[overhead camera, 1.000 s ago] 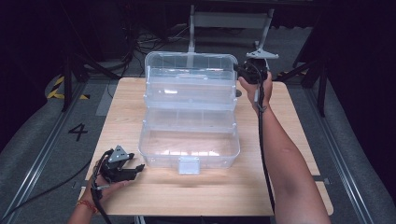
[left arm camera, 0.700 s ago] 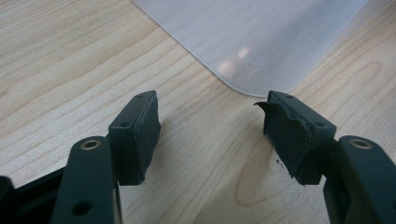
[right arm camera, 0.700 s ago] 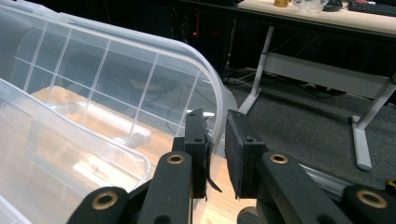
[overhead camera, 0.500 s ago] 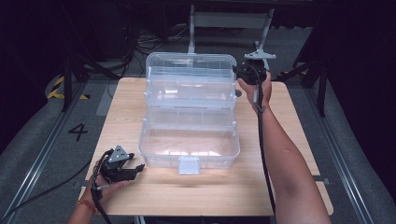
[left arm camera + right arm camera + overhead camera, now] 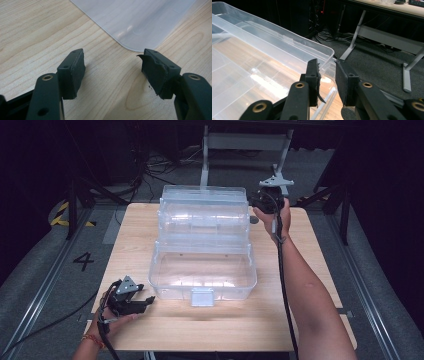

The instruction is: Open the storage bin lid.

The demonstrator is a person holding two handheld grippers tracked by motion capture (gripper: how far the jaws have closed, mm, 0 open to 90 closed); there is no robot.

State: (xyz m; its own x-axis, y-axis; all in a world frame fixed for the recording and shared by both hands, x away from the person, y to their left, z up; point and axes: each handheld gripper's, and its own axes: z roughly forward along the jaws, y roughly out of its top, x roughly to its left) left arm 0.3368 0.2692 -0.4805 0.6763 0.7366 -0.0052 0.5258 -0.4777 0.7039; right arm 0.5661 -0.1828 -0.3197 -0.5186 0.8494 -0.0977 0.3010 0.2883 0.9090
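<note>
A clear plastic storage box (image 5: 202, 245) with stepped, folded-out tiers stands in the middle of the light wooden worktop (image 5: 320, 270), its long side running from the near edge towards the far edge. Its lowest and widest tray lies nearest the person, with a small translucent latch tab (image 5: 202, 296) hanging at the middle of its front wall; the upper tiers rise behind it and reach almost to the far edge of the worktop.

The right gripper (image 5: 266, 203) is held by the right hand (image 5: 274, 217) at the far right corner of the box, level with the top tier. In the right gripper view its black jaws (image 5: 327, 80) stand a little apart and have just been opening. The thin clear rim of the top tier (image 5: 325, 53) passes through the gap between them, close to the left pad, though whether that pad touches it cannot be told; the other pad is clear of it.

The left gripper (image 5: 131, 300) rests low over the worktop near its front left corner, just left of the box's near left corner, held in the left hand (image 5: 112, 317). In the left gripper view its jaws (image 5: 112, 72) are well apart with bare wood between them, and the rounded clear corner of the box (image 5: 135, 27) lies just beyond their tips, not touched.
</note>
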